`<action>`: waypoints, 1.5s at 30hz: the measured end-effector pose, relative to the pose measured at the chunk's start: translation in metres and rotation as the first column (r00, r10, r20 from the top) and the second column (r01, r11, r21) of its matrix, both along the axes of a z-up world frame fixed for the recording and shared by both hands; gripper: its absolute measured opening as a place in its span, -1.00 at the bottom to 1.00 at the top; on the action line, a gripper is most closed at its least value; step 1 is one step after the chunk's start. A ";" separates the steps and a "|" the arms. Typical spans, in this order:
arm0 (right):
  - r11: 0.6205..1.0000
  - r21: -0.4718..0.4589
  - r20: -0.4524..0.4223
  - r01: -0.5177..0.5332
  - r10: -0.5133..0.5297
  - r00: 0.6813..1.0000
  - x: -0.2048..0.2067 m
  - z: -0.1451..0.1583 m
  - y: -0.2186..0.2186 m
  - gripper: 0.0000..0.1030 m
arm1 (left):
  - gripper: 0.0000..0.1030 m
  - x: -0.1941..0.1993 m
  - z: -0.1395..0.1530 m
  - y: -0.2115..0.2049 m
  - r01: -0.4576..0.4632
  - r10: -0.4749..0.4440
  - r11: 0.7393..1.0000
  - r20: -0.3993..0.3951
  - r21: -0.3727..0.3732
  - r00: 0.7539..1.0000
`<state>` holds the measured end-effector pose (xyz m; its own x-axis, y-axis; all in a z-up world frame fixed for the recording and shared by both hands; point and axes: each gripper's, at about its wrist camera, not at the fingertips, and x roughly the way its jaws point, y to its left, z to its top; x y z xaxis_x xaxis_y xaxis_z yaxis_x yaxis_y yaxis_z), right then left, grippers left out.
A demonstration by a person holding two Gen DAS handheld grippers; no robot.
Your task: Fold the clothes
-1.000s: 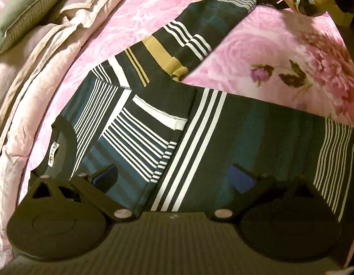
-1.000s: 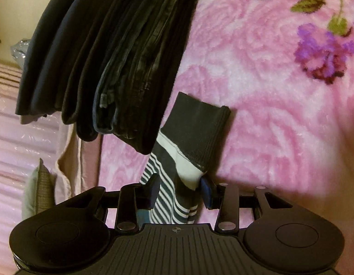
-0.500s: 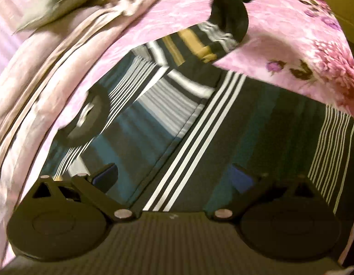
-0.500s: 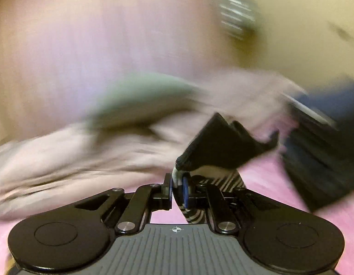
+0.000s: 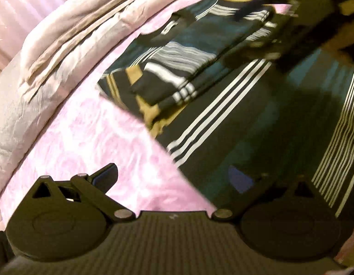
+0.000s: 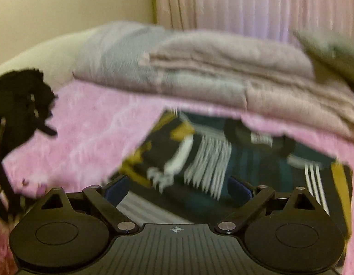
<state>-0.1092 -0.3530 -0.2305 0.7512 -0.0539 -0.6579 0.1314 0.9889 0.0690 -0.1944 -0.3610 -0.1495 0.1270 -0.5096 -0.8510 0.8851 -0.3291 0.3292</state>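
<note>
Left gripper [image 5: 174,178]: jaws stand wide, nothing between the pads. Left finger [image 5: 105,175] hangs over bare pink blanket [image 5: 103,142]; right finger [image 5: 240,178], blue-padded, is over the dark cloth. Whether it touches the cloth cannot be told.

Right gripper [image 6: 177,189]: jaws opening, already spread wide, blue pads at either side. The cloth lies beyond and below them; no pad presses on it.

Striped sweater [image 5: 257,126]: knit, dark navy and teal, with white stripe bands in fine and broad sets and mustard blocks. It lies flat on the blanket. One sleeve [image 5: 177,68] is folded back across the body, cuff end toward the collar side. From the right wrist view the same garment [image 6: 222,160] shows blurred, with its stripes smeared.

Surface: plush pink blanket, rose pattern, soft pile. Just beyond the sweater, a folded quilt [image 6: 222,68], pale pink-grey, smooth, in stacked layers. A green-grey pillow [image 6: 333,52] rests on its far right end. A dark heap of clothes [image 6: 20,100] sits at the left edge.

Room: cream wall [image 6: 73,6], pink pleated curtain [image 6: 257,2] behind the bed.
</note>
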 end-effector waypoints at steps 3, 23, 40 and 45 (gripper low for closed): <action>0.995 0.028 -0.102 0.096 -0.092 0.990 -0.019 -0.014 -0.018 0.85 | 0.96 0.008 -0.005 -0.008 0.012 -0.012 1.000 -0.007 -0.018 1.000; 0.951 0.059 -0.568 0.303 -0.218 0.794 -0.202 -0.066 -0.066 0.85 | 0.96 -0.105 -0.057 0.059 0.024 -0.022 0.994 -0.017 0.105 1.000; 0.980 -0.173 -0.508 0.098 -0.174 0.843 -0.283 -0.049 0.060 0.85 | 0.87 -0.115 -0.078 0.176 0.431 -0.438 0.898 0.236 0.083 0.867; 0.976 -0.203 -0.480 0.080 -0.170 0.861 -0.292 -0.044 0.079 0.85 | 0.87 -0.126 -0.099 0.187 0.498 -0.498 0.863 0.291 0.080 0.817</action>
<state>-0.4016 -0.2744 -0.2748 0.3114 -0.2701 -0.9111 0.2265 0.9522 -0.2049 -0.3200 -0.1745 -0.2488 0.0976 -0.5708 -0.8153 0.4630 -0.6991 0.5449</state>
